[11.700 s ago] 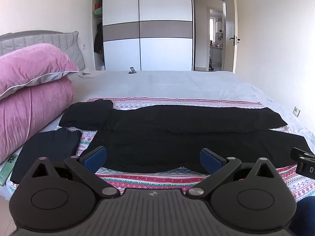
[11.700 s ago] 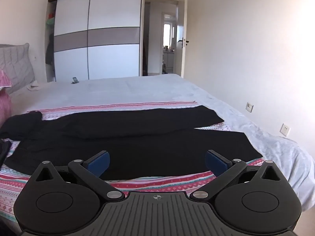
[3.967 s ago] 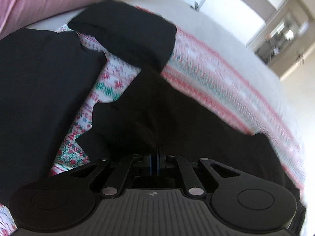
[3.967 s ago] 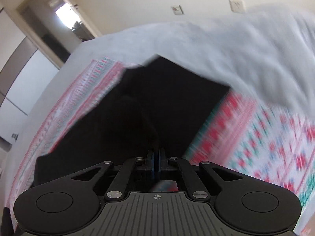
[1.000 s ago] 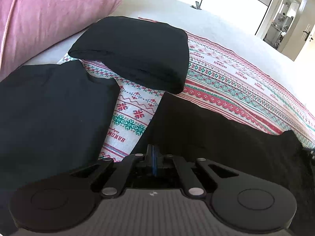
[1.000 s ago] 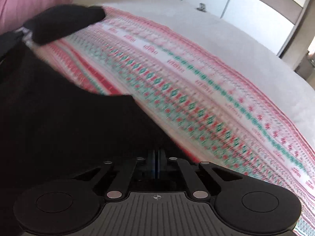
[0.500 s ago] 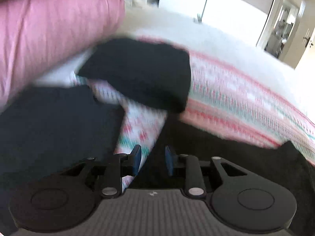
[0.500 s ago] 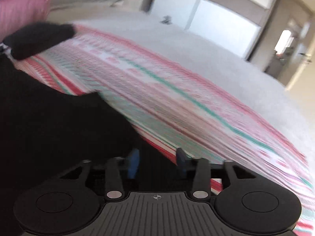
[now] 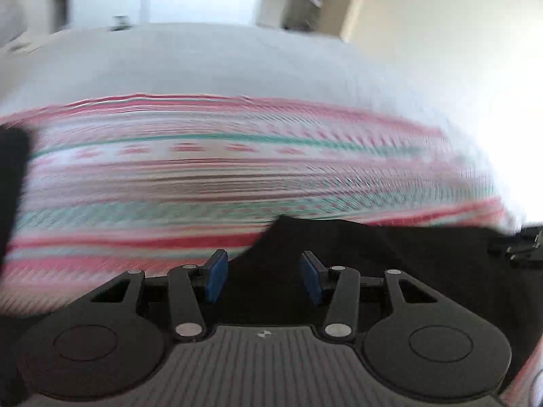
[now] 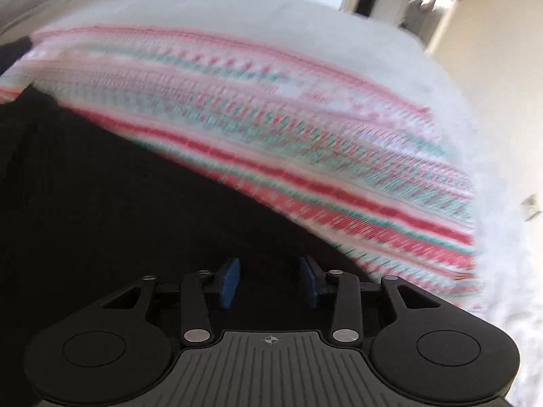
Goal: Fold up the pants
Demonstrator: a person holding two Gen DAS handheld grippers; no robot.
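- Left wrist view, badly motion-blurred: the left tongs [image 9: 260, 274] stand apart with nothing clamped, having just been opening after being pressed together a second ago. The black pants [image 9: 390, 257] lie flat under them, from 6 to 3 o'clock.
- Beyond the pants, the striped blanket [image 9: 237, 169] covers the bed [image 9: 237, 68] toward 12 o'clock.
- Right wrist view: the right tongs [image 10: 270, 281] are also apart and empty, though they have just been narrowing. The pants [image 10: 118, 203] fill 6 to 9 o'clock.
- Both grips released suggests one fold has just been laid down; another likely comes next.
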